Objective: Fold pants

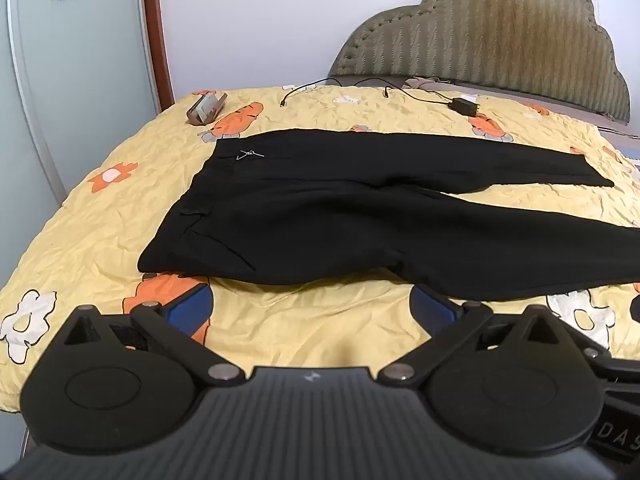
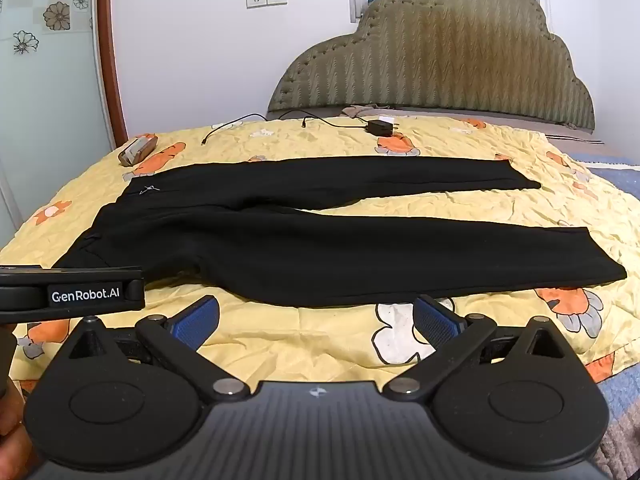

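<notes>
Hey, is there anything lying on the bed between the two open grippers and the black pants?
Nothing visible. Only bare yellow bedspread separates the left gripper and right gripper from the near edge of the pants. The charger, its cable and a brown case lie beyond the pants.

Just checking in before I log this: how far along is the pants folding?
Done: the black pants lie spread flat on the yellow bedspread. In hand: nothing; left gripper and right gripper hover open, short of the near leg. Left: every fold.
</notes>
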Demonstrator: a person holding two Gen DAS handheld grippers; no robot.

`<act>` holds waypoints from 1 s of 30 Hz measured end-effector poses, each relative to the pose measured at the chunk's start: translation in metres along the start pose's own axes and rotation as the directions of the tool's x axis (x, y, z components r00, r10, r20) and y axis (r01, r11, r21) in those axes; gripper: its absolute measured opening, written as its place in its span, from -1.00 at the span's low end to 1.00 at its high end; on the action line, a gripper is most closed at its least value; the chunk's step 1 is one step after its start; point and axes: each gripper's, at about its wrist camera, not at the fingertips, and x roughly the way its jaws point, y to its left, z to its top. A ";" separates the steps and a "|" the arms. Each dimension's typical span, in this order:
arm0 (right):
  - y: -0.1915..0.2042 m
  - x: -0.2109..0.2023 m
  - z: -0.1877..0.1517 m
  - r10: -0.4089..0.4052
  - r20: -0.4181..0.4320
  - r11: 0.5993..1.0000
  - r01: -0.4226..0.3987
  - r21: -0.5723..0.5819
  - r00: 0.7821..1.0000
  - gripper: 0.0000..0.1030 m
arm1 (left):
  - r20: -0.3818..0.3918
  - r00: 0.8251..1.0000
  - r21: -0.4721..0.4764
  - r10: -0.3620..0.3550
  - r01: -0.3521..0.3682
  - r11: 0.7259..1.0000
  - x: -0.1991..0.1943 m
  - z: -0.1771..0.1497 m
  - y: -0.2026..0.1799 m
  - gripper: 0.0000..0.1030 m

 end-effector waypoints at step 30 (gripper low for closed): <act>0.001 0.001 -0.002 0.007 -0.006 1.000 -0.007 -0.001 1.000 1.00 | -0.005 1.000 0.015 0.016 -0.015 1.000 0.003 -0.005 -0.006 1.00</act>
